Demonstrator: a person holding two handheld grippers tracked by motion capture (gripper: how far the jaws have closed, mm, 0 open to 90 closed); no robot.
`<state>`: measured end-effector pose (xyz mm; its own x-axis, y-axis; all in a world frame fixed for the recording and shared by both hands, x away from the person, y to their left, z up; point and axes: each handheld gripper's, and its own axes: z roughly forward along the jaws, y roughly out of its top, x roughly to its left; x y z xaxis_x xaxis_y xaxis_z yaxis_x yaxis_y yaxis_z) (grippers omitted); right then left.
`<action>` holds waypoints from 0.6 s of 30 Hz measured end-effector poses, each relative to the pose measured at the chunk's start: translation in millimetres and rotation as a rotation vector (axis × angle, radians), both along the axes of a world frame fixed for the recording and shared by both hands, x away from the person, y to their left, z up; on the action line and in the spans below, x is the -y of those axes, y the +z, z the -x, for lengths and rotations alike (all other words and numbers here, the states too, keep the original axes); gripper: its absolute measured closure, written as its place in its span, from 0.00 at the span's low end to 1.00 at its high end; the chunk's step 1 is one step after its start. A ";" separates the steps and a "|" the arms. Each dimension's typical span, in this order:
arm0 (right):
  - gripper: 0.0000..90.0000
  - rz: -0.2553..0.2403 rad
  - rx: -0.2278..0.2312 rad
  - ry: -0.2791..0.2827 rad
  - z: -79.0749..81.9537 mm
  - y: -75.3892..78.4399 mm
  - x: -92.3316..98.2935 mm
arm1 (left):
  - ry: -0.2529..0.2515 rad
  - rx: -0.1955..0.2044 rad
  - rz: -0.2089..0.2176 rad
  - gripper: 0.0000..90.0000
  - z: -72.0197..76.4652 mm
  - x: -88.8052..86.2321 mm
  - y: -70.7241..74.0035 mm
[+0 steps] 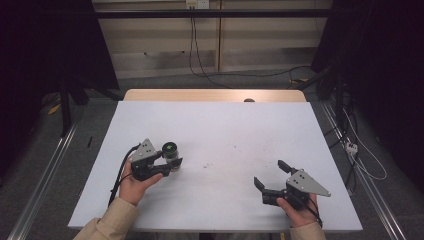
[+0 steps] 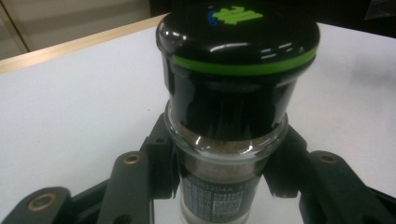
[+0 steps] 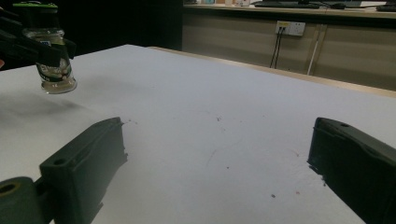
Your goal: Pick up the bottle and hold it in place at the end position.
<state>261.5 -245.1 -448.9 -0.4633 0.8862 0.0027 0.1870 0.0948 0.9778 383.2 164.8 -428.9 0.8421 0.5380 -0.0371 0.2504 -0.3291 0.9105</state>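
So the left gripper point(image 1: 169, 164) has a spice jar point(image 1: 171, 155) clamped between its fingers point(image 2: 161, 158). It's a small glass jar with a glossy black cap, a green ring around the cap and a green logo on top. In the left gripper view the fingers press on the glass from both sides just under the cap, and the brownish powder comes up to about the same height as the grip. There's a label with small print and a QR-style code lower down on the glass.

From the right gripper view the jar point(image 3: 53, 70) looks lifted just clear of the bench point(image 3: 210, 116), with a soft shadow under it, and it's sitting pretty much upright in the grip. In the high view it's over the left half of the white bench point(image 1: 225, 130), a bit nearer the person's edge than the far one.

The right gripper point(image 1: 272, 176) is well apart from all that, over on the right side near the front edge, held low over the bench. Its fingers point(image 3: 88, 158) are spread wide with nothing between them, just bare white surface with a few dark specks and scuffs.

Both hands come in from the bottom, in beige sleeves.
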 end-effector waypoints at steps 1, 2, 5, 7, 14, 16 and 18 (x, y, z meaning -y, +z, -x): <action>0.03 -0.007 -0.001 -0.002 0.1 0.2 0.0 | -0.009 0.004 -0.009 0.59 -1.5 1.4 0.1; 0.03 -0.008 0.000 -0.002 0.1 0.2 0.3 | -0.009 0.004 -0.015 0.59 -2.4 2.7 0.3; 0.03 -0.008 -0.006 -0.003 -0.2 -0.2 0.4 | -0.012 -0.005 -0.011 0.59 -5.6 6.6 1.0; 0.03 -0.012 -0.007 0.001 -0.3 -0.3 0.4 | -0.018 -0.003 -0.015 0.59 -8.1 8.7 1.2; 0.03 -0.014 -0.009 0.004 -1.2 -0.5 -0.4 | -0.033 -0.010 -0.016 0.59 -14.7 18.0 1.0; 0.03 -0.014 -0.010 0.006 -1.3 -0.5 -0.6 | -0.036 -0.016 -0.016 0.59 -16.4 21.0 1.0; 0.03 -0.016 -0.010 0.005 -1.2 0.1 -1.5 | -0.044 -0.015 -0.024 0.59 -17.9 24.3 1.1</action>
<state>262.7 -243.6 -448.8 -0.4680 0.8834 0.0216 0.1961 0.0800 0.9773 401.1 140.5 -427.8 0.8642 0.5017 -0.0373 0.2488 -0.3616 0.8985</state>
